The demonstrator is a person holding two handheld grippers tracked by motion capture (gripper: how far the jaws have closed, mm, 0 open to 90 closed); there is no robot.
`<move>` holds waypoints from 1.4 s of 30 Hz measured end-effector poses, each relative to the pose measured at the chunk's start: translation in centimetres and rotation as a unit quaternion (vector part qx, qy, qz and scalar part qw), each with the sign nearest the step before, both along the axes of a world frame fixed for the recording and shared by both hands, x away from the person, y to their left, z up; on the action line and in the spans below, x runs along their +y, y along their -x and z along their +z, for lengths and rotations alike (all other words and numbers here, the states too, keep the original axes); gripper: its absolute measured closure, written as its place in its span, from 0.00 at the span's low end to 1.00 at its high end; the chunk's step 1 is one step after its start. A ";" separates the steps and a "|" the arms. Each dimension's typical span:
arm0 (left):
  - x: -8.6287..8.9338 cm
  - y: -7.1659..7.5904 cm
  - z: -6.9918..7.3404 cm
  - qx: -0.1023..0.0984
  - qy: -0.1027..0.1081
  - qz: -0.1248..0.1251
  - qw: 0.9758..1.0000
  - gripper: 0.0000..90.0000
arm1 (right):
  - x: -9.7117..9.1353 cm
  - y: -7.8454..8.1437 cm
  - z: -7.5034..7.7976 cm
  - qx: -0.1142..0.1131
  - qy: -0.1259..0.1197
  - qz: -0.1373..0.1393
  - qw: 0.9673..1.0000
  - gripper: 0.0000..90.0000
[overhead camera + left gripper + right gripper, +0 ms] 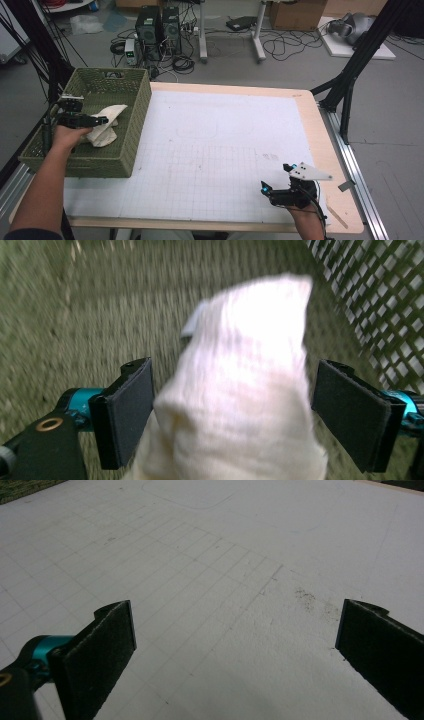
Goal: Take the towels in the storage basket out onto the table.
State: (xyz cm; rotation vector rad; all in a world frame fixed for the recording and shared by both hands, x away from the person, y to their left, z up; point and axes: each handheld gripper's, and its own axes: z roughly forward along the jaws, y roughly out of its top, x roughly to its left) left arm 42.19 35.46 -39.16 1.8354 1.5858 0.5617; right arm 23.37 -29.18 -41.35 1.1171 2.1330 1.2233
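A cluttered lab floor behind my work table

From my feed I see a pale wooden table [327,150] topped with a white gridded mat [225,150], standing on a grey floor [395,105]; beyond it two black computer towers [157,27] sit among tangled cables [285,47], beside the white legs of a desk [258,30], with a cardboard box [295,12] at the back and black frame struts [357,60] rising at the right under even indoor light
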 end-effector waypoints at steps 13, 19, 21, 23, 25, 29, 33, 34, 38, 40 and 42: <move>-0.3 -0.8 -1.6 0.113 -0.034 -0.005 0.993 0.44 | 0.1 -0.1 0.0 0.001 0.001 0.000 1.000 0.02; -0.1 -0.5 -1.1 0.119 -0.032 -0.004 0.992 0.74 | -0.3 0.1 0.1 0.000 -0.001 -0.007 1.000 0.02; 0.0 -0.5 -1.0 0.114 -0.028 -0.001 0.993 0.76 | -0.4 0.2 0.1 -0.001 -0.003 -0.007 1.000 0.02; 0.0 -0.3 -0.5 0.099 -0.019 0.002 0.995 0.78 | -0.5 0.2 0.2 -0.003 -0.005 -0.010 1.000 0.02; 0.2 0.0 0.0 0.076 -0.002 0.010 0.997 0.79 | -0.6 0.3 0.3 -0.004 -0.006 -0.012 1.000 0.02; 1.1 1.0 1.3 0.013 0.047 0.033 0.998 0.79 | -0.9 0.6 0.5 -0.008 -0.012 -0.017 1.000 0.02; 1.5 1.9 2.9 -0.050 0.072 0.032 0.996 0.80 | -1.1 0.6 0.5 -0.007 -0.014 -0.021 1.000 0.02; 1.6 2.2 3.2 -0.063 0.079 0.032 0.994 0.80 | -1.1 0.6 0.5 -0.007 -0.013 -0.021 1.000 0.02; 1.7 2.8 4.1 -0.105 0.090 0.026 0.990 0.80 | -1.0 0.7 0.8 -0.014 -0.012 -0.019 1.000 0.02; 1.7 3.0 4.7 -0.126 0.099 0.024 0.987 0.80 | -1.0 0.7 0.8 -0.011 -0.018 -0.022 1.000 0.02; 1.6 3.2 5.6 -0.146 0.103 0.019 0.984 0.80 | -1.0 0.7 0.7 -0.012 -0.014 -0.021 1.000 0.02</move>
